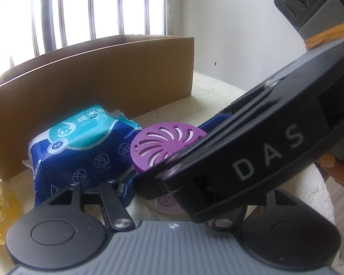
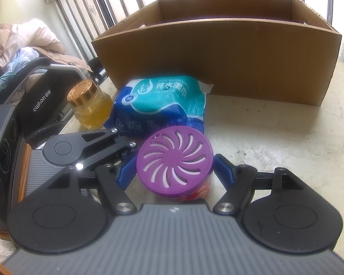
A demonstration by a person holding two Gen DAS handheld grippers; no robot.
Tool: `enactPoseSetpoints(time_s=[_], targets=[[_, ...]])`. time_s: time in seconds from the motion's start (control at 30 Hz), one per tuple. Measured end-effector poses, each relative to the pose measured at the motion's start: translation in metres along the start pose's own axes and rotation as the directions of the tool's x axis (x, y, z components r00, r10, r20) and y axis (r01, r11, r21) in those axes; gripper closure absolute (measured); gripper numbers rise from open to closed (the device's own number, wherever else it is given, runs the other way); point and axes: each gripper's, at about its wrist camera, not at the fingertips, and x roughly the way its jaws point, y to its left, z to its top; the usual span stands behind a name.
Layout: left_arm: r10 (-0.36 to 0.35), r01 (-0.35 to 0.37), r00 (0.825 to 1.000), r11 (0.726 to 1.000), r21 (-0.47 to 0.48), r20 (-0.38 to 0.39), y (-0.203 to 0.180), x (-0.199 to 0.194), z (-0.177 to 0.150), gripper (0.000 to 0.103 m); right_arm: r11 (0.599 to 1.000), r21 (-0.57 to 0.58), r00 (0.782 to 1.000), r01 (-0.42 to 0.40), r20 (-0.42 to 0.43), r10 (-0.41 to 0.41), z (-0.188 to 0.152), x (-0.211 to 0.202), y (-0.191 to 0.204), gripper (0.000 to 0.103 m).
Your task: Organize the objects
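Observation:
A can with a purple slotted lid (image 1: 167,146) (image 2: 174,160) stands on the pale table (image 2: 275,137). My left gripper (image 1: 169,178) (image 2: 130,155) comes in from the left, shut on the can's lower body. One of its blue fingers (image 1: 126,183) presses the can's side; the other is hidden. My right gripper (image 2: 175,169) (image 1: 183,151) straddles the same can, open, with a thin gap at its right blue finger (image 2: 224,167). A blue pack of wet wipes (image 1: 80,151) (image 2: 162,103) lies just behind the can.
An open cardboard box (image 1: 103,80) (image 2: 217,68) stands behind the wipes, before a barred window. A gold-capped jar of yellow liquid (image 2: 89,105) (image 1: 0,206) sits left of the wipes. A black case (image 2: 41,105) and piled clothes (image 2: 27,43) lie beyond the table's left edge.

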Motion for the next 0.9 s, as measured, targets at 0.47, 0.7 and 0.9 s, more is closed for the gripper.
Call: enactPoseSetpoints(time_s=[0.47,0.7,0.9], targets=[[-0.001,0.001,1.0,1.0,-0.001,-0.005,-0.0054,-0.0047,-0.0023,0.037,1.0,0.006,1.0,0.0,-0.005,0.0,-0.0006,0.0025,-0.0008,0.03],[-0.001,0.001,1.0,1.0,-0.002,-0.006,-0.005,-0.0025,-0.0004,0.037,1.0,0.006,1.0,0.0,-0.005,0.0,-0.0005,0.0026,-0.0009,0.03],[-0.001,0.001,1.0,1.0,-0.002,-0.007,-0.0051,-0.0017,0.0005,0.037,1.0,0.006,1.0,0.0,-0.005,0.0,-0.0006,0.0025,-0.0008,0.03]])
